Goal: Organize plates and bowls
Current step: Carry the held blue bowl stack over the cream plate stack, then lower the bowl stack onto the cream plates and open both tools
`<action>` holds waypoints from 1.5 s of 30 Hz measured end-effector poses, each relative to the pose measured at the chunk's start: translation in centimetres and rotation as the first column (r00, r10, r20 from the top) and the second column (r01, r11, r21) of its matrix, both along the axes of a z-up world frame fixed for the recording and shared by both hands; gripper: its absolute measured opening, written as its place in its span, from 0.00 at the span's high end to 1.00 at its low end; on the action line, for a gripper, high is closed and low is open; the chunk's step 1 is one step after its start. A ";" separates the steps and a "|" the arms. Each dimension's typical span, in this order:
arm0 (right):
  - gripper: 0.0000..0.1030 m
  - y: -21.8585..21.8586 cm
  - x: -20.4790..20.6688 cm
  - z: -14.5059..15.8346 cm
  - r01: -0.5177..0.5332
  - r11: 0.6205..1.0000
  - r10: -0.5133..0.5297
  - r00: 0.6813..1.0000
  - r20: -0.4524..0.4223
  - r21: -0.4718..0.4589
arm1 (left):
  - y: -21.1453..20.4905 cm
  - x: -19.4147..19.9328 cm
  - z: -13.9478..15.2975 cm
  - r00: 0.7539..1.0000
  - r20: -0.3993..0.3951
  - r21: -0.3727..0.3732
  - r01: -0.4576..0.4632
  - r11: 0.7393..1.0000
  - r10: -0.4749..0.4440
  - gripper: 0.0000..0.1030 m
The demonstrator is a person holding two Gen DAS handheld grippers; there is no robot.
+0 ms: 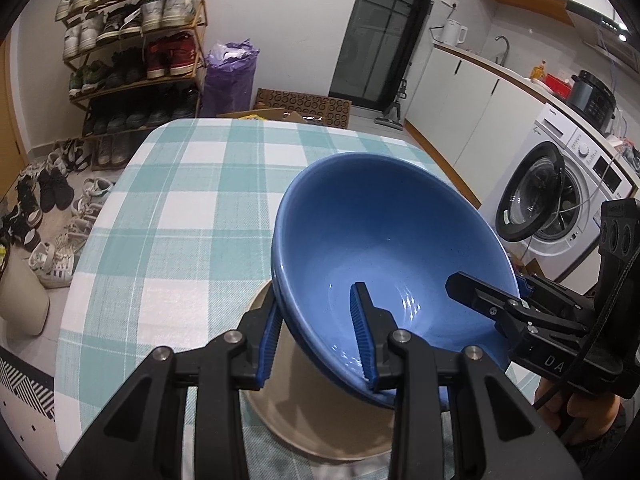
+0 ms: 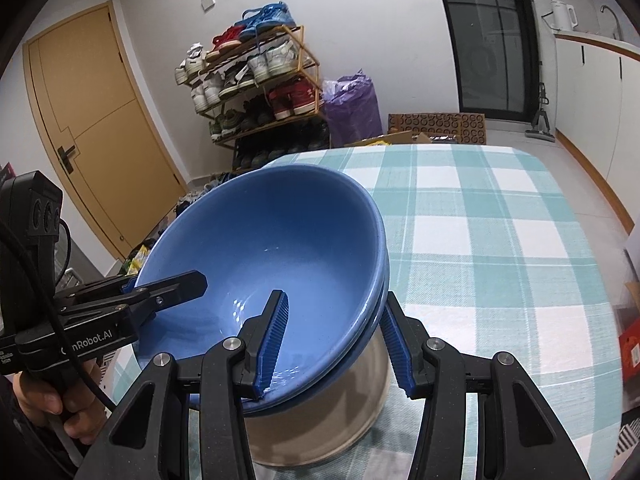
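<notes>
Glossy blue bowls (image 1: 384,232), nested, tilt above a beige plate (image 1: 304,412).

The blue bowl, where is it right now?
The blue bowl is held tilted between both claws, left claw and right claw on opposite rims, just above a beige plate on the checked tablecloth.

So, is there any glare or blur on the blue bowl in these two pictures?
Left wrist view: small white glints low inside the blue bowl, its rim sharp. Right wrist view: similar glints near the bowl's bottom, the beige plate beneath slightly soft. Both views bend the checked tablecloth at the edges.
</notes>
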State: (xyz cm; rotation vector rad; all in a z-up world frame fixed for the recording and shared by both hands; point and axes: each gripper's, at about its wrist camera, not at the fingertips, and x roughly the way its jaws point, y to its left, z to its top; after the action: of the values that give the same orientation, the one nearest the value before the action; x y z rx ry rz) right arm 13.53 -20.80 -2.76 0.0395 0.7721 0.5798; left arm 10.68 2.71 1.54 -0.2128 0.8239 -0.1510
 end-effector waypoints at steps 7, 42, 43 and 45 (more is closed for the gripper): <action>0.53 1.1 0.2 -1.1 -0.022 1.000 0.022 1.000 -0.017 -0.009 | 0.7 -0.2 -1.0 1.000 -0.018 -0.007 -0.015 1.000 0.015 0.69; 0.53 1.7 1.3 -2.5 -0.006 0.999 0.005 0.999 -0.031 -0.037 | 1.2 0.8 -2.5 0.999 -0.032 -0.015 -0.015 1.000 0.014 0.69; 0.53 1.7 1.3 -2.5 -0.006 0.999 0.005 0.999 -0.032 -0.037 | 1.2 0.8 -2.6 0.999 -0.032 -0.015 -0.015 1.000 0.014 0.69; 0.53 1.7 1.3 -2.5 -0.007 0.999 0.006 0.999 -0.032 -0.038 | 1.1 0.8 -2.5 0.999 -0.032 -0.015 -0.014 1.000 0.014 0.69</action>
State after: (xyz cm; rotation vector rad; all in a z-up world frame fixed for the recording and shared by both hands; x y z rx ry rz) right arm 14.86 -19.12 -5.27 0.0114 0.8141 0.5720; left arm 11.50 3.85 -1.01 -0.2354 0.8533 -0.1409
